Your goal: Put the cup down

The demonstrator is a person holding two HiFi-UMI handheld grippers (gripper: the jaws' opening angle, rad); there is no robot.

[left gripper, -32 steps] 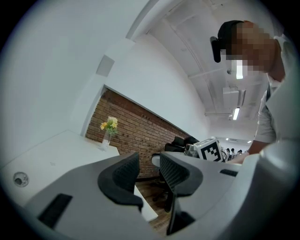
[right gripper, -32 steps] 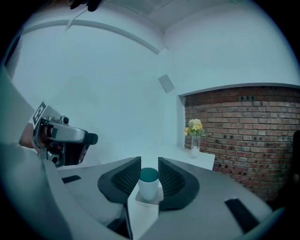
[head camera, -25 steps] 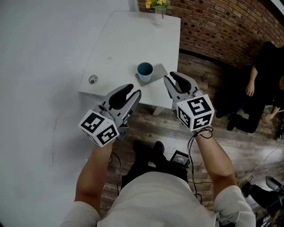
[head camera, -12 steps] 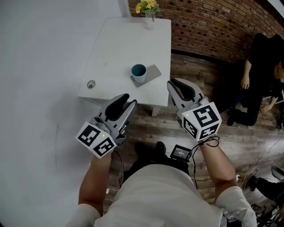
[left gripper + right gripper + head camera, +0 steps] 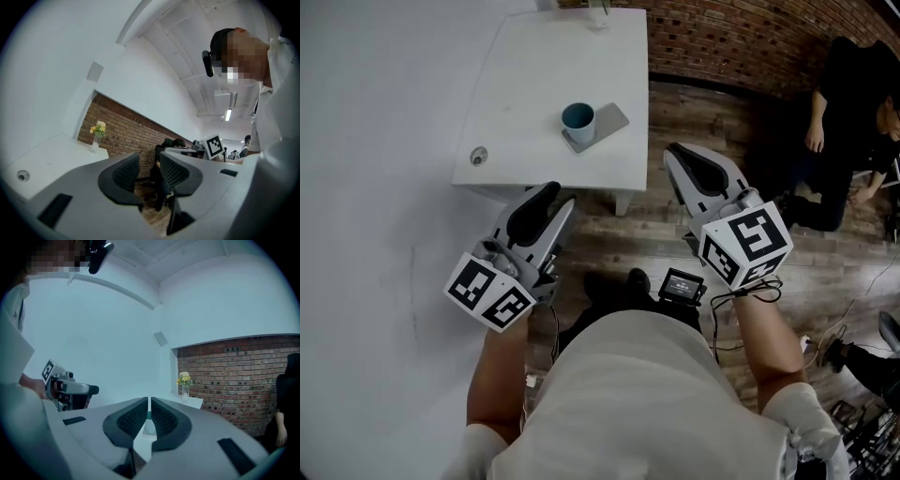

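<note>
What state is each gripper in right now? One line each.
Left gripper: open, empty.
Right gripper: shut, empty; its jaws have just been closing.

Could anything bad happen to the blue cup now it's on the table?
Maybe, in two ways:
1. The cup stands toward one end of the grey mat, not in its middle, so a tug on the mat might tip it.
2. A black box with cables lies on the floor by the person's feet. Someone could trip there and bump the small table.
</note>
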